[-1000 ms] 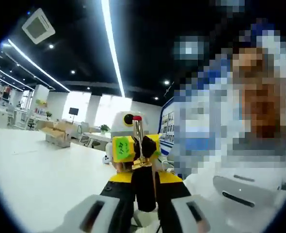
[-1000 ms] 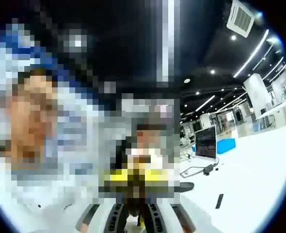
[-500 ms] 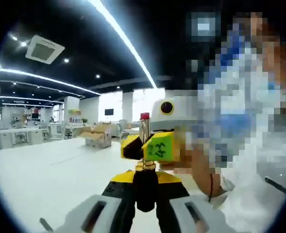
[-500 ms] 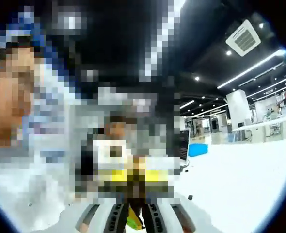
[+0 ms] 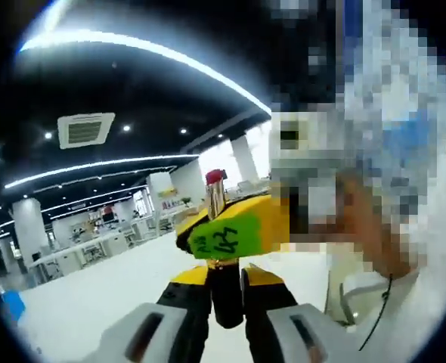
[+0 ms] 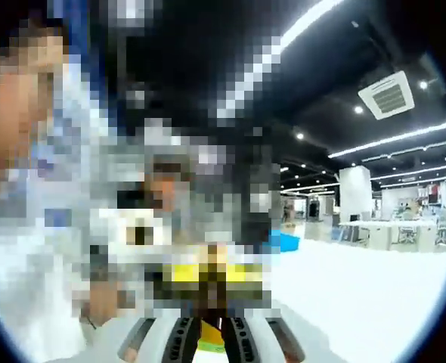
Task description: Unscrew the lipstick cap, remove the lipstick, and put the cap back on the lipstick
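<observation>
My left gripper (image 5: 227, 286) is shut on the black base of the lipstick (image 5: 215, 198), which stands upright above the jaws. Its metal tube ends in a bare red tip. My right gripper (image 5: 224, 236), yellow and black with a green label, comes in from the right and is closed around the tube just above the base. A person's hand holds it. In the right gripper view my right gripper (image 6: 210, 334) has its ribbed pads close together around a dark, yellow-green object, and a mosaic hides what lies beyond.
A white tabletop (image 5: 72, 306) lies below both grippers and also spreads to the right as the white tabletop (image 6: 359, 291). A blue box (image 6: 287, 240) stands far back. Desks, pillars and ceiling lights fill the background. A person in white stands close behind.
Both views have rolled and swung with the hands. The right gripper has turned around the lipstick tube, bringing its green label round to face the left camera. The left gripper keeps hold of the base.
</observation>
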`<state>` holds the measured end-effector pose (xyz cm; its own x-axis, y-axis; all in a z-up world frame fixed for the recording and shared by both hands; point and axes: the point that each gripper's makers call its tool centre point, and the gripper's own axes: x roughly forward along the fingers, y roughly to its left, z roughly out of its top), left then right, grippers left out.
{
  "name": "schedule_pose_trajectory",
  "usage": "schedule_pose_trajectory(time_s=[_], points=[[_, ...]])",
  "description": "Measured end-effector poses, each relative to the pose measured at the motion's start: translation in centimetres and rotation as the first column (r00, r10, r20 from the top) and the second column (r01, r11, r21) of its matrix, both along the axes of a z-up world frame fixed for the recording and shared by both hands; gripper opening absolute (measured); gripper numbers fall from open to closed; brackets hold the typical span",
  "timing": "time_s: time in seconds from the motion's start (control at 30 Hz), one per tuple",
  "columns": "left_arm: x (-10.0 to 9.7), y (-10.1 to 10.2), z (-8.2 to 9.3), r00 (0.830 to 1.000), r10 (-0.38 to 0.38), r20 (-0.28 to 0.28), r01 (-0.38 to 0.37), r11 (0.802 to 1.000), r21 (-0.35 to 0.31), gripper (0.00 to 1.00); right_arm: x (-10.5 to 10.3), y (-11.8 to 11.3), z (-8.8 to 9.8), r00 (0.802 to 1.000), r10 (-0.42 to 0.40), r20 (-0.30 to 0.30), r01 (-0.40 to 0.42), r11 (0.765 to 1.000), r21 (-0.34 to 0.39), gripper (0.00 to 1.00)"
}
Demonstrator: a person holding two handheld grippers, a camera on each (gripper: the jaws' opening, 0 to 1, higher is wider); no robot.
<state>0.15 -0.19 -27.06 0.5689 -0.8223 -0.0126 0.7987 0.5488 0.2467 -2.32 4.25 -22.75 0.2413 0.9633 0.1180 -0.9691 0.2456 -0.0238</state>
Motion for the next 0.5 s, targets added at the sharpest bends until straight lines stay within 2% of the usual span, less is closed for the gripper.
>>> schedule_pose_trajectory(time_s=[0.07,0.13,0.2,0.23,0.3,0.33,0.37,0.4,0.43,0.47,0.5], points=[[-0.8,-0.1,0.2,0.996,-0.078,-0.041,0.077,0.997,-0.021,0.17,-0.4,-0.2,0.2,0.999,0.038,-0.026,-0.038,0.999,0.009,0.06],[-1.7,-0.1,0.3,0.978,-0.179,-0.111,0.172,0.983,-0.067,0.21,-0.9,-0.5,0.6,0.995,0.083,-0.052,-0.081,0.996,0.038,0.06],[-2.5,0.0,0.1,0.948,-0.266,-0.177,0.251,0.962,-0.104,0.29,-1.7,-0.6,0.8,0.986,0.145,-0.080,-0.141,0.988,0.062,0.06],[-2.6,0.0,0.1,0.937,-0.291,-0.193,0.272,0.955,-0.120,0.32,-2.0,-0.6,1.0,0.980,0.174,-0.094,-0.167,0.983,0.075,0.06],[-3.4,0.0,0.4,0.904,-0.369,-0.217,0.337,0.926,-0.168,0.30,-2.8,-0.7,0.9,0.964,0.239,-0.114,-0.230,0.970,0.083,0.06],[-4.6,0.0,0.6,0.849,-0.460,-0.259,0.411,0.884,-0.224,0.30,-3.2,-0.5,0.9,0.958,0.261,-0.121,-0.251,0.964,0.090,0.06],[-5.3,-0.1,1.0,0.801,-0.524,-0.288,0.453,0.846,-0.280,0.30,-3.6,-0.5,1.1,0.947,0.291,-0.134,-0.278,0.954,0.111,0.06],[-5.9,0.0,1.5,0.764,-0.574,-0.294,0.483,0.812,-0.328,0.30,-3.8,-0.5,1.1,0.940,0.311,-0.139,-0.296,0.948,0.118,0.06],[-6.2,0.0,1.8,0.735,-0.612,-0.291,0.504,0.781,-0.368,0.29,-4.3,-0.4,1.1,0.925,0.349,-0.151,-0.332,0.935,0.125,0.06],[-6.2,0.0,1.9,0.714,-0.630,-0.306,0.507,0.766,-0.395,0.27,-4.6,-0.3,1.2,0.915,0.370,-0.157,-0.350,0.926,0.141,0.06],[-6.2,-0.1,1.9,0.705,-0.635,-0.316,0.501,0.761,-0.411,0.25,-4.9,-0.2,1.3,0.908,0.388,-0.160,-0.366,0.918,0.152,0.06]])
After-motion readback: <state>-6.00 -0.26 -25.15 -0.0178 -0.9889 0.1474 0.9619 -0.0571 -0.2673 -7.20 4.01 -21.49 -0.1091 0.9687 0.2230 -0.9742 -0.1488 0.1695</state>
